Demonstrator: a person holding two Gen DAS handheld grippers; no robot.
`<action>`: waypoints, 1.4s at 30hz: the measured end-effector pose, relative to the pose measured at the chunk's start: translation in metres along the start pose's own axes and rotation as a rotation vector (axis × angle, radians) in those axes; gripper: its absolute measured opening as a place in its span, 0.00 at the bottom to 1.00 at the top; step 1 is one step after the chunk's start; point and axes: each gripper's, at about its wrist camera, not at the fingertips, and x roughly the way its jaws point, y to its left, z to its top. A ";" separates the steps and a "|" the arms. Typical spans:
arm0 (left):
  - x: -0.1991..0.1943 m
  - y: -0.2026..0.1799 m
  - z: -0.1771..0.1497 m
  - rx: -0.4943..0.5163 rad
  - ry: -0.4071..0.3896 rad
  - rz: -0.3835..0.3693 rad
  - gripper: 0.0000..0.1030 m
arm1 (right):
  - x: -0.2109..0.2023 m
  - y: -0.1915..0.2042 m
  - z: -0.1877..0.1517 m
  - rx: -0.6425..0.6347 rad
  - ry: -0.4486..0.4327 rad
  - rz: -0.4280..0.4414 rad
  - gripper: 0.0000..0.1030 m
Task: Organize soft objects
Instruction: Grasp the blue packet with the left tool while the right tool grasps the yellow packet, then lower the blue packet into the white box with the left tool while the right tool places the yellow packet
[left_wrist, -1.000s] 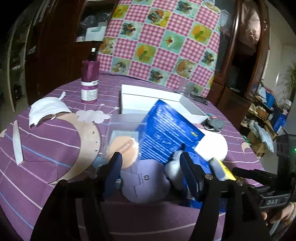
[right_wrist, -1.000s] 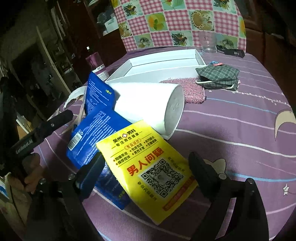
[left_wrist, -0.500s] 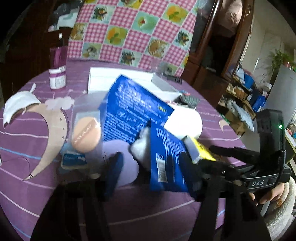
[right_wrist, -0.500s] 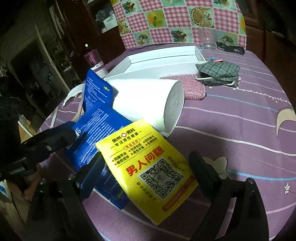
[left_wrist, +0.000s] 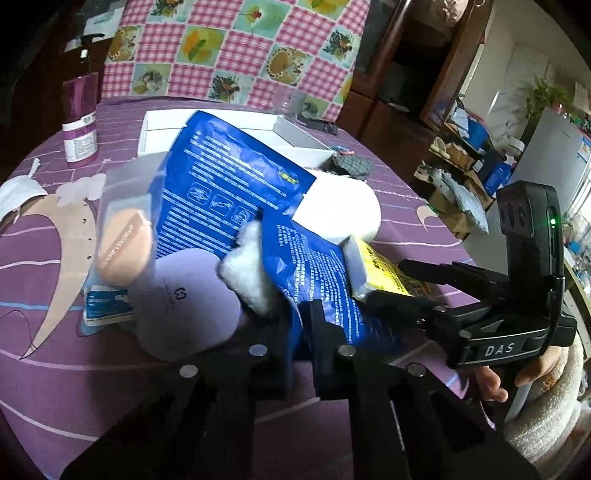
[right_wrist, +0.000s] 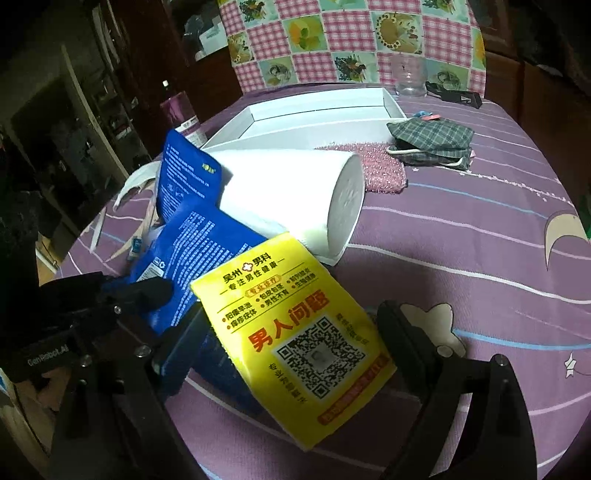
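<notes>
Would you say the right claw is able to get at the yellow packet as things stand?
Probably yes: the right claw stands open, with the yellow packet lying between its fingers on top of the pile, and nothing covers it.

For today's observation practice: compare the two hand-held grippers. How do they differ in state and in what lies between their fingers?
The left hand-held gripper is shut on the blue packet; the right hand-held gripper stands open, gripping nothing. The left one pinches the blue packet's lower edge, while the yellow packet merely lies between the right one's spread fingers. Both are black, two-fingered and angled down at the purple tablecloth.
</notes>
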 end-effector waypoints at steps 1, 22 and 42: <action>0.000 -0.001 0.000 0.000 -0.001 -0.002 0.04 | 0.000 0.000 -0.001 -0.001 0.001 -0.002 0.86; -0.037 -0.008 0.017 -0.046 -0.136 -0.056 0.00 | -0.046 -0.007 0.002 0.058 -0.162 0.071 0.58; -0.097 -0.035 0.152 -0.051 -0.267 -0.084 0.00 | -0.116 -0.034 0.148 0.252 -0.181 0.001 0.59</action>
